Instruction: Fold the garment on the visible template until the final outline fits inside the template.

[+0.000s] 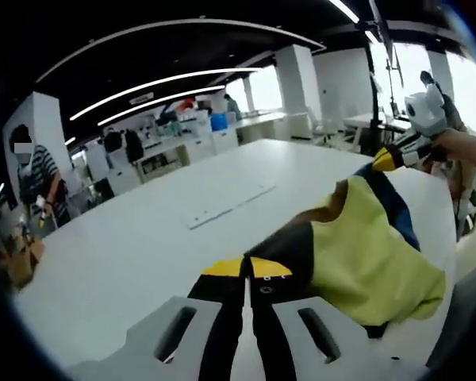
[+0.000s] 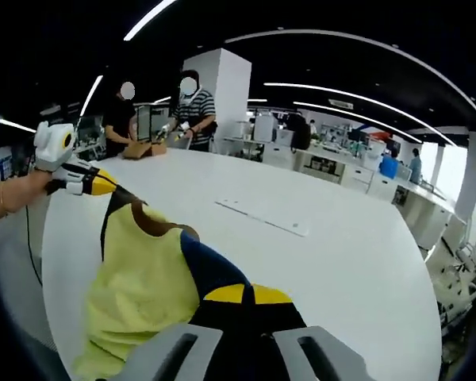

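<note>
Both hand-held grippers, left [image 1: 247, 274] and right [image 2: 247, 297], pinch the yellow garment [image 1: 365, 254] above the worktop [image 1: 143, 238]; the flat template [image 1: 226, 206] lies beyond, unobstructed.

A wide white desk [image 2: 333, 262] spreads out. At eleven o'clock in the right gripper view, two people [image 2: 192, 111] stand over a brown box [image 2: 143, 149].

Each camera rides low on my tongs, close above the white counter [image 1: 143, 238], facing the other across the shared garment [image 2: 143, 286].
</note>
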A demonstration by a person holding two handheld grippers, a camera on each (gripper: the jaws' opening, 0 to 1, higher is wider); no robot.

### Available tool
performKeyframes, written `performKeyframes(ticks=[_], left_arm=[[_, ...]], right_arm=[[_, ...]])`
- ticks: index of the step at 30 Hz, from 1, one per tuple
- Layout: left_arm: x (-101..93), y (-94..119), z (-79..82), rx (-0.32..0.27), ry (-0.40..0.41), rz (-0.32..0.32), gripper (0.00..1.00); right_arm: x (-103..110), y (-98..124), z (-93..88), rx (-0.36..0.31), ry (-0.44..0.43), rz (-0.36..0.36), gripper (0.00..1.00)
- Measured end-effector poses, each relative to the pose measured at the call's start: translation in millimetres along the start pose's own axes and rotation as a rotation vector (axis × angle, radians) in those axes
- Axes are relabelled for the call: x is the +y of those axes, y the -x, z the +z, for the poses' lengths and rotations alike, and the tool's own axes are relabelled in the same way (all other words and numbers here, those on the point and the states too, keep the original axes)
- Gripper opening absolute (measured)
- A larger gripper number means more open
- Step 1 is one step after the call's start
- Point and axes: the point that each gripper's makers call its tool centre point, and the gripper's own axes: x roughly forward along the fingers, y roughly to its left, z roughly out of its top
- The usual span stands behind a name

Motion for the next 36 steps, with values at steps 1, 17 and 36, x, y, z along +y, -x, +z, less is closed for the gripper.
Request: performKeyframes(ticks=[1, 17, 36], left_arm=[[1.7, -2.9, 4.1, -0.008, -0.003, 0.004, 0.00], [24.9, -74.1, 9.5, -0.019, 0.017, 0.037, 0.00], [24.4, -152.0, -77.7, 0.235, 0.021, -0.018, 0.00]], right_arm=[[-4.6, -2.1, 3.3, -0.012, -0.008, -0.015, 0.00], [-59.9, -56.2, 5.1, -0.037, -0.161, -0.147, 0.00], [-86.6, -135.7, -55.3, 0.133, -0.232, -0.174, 0.00]])
